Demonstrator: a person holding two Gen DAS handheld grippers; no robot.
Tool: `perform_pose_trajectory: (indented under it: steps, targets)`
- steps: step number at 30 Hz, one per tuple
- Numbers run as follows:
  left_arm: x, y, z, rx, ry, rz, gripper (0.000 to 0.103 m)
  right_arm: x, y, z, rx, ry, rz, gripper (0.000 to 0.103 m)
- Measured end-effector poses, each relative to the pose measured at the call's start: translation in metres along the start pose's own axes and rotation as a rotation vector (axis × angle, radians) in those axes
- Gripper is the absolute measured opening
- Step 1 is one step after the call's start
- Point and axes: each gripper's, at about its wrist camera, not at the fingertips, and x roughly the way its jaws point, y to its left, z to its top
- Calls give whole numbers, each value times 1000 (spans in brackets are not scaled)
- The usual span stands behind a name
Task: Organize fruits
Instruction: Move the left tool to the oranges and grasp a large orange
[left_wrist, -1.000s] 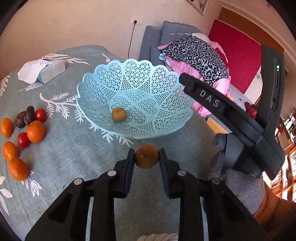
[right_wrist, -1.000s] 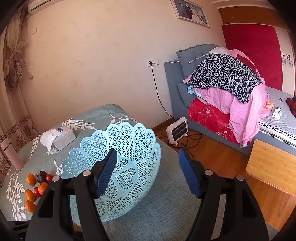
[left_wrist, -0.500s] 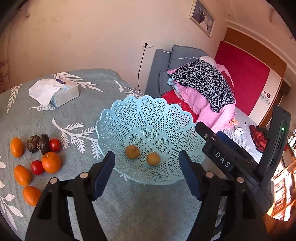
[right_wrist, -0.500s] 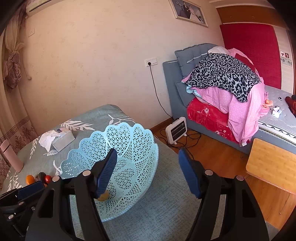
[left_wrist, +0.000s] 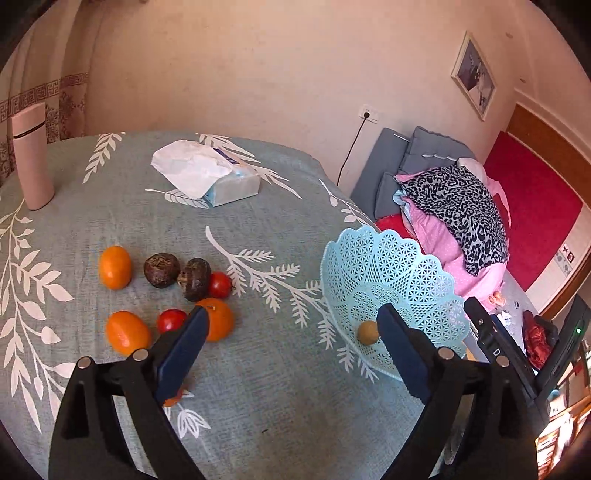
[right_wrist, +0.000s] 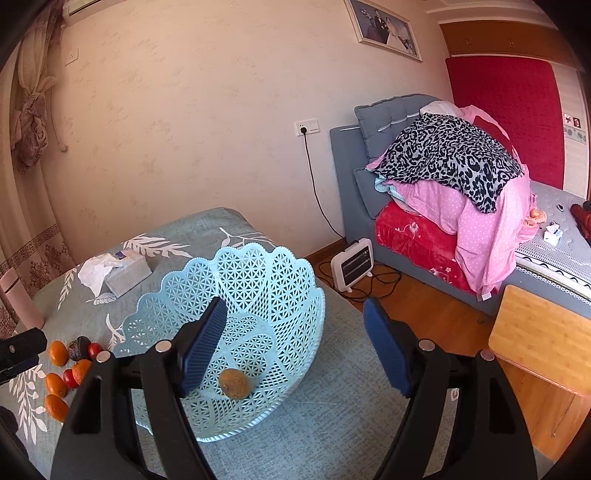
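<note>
A light blue lattice basket (left_wrist: 388, 266) (right_wrist: 258, 280) sits on the table with one round brown fruit (left_wrist: 368, 332) (right_wrist: 234, 384) visible inside. My left gripper (left_wrist: 291, 332) hangs over the cloth between the basket and the loose fruit, its jaws opening with nothing between them. Near its left finger lie oranges (left_wrist: 218, 319), red tomatoes (left_wrist: 171, 320) and two dark brown fruits (left_wrist: 161, 269). My right gripper (right_wrist: 295, 321) hovers at the basket's near side, jaws opening. The rim shows between its fingers, but the pads do not press on it.
A tissue box (left_wrist: 221, 177) and a pink bottle (left_wrist: 31, 155) stand at the back of the leaf-patterned tablecloth (left_wrist: 280, 398). Beyond the table's right edge are a bed piled with bedding (right_wrist: 461, 177), a small white heater (right_wrist: 352, 267) and a wooden stool (right_wrist: 539, 339).
The left gripper let go of the brown fruit, which now lies in the basket, then opened wide and swung left toward the loose fruit. The right gripper stayed put and its jaws widened a little.
</note>
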Motion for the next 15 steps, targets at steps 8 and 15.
perform_pose_trajectory:
  steps: [8,15]
  targets:
    - [-10,54,12,-121,-13,83,93,0,5,-1,-25,1,8,80]
    - [-5,97,26,-208,-5,139,93,-4,17,-4,-83,-17,16,85]
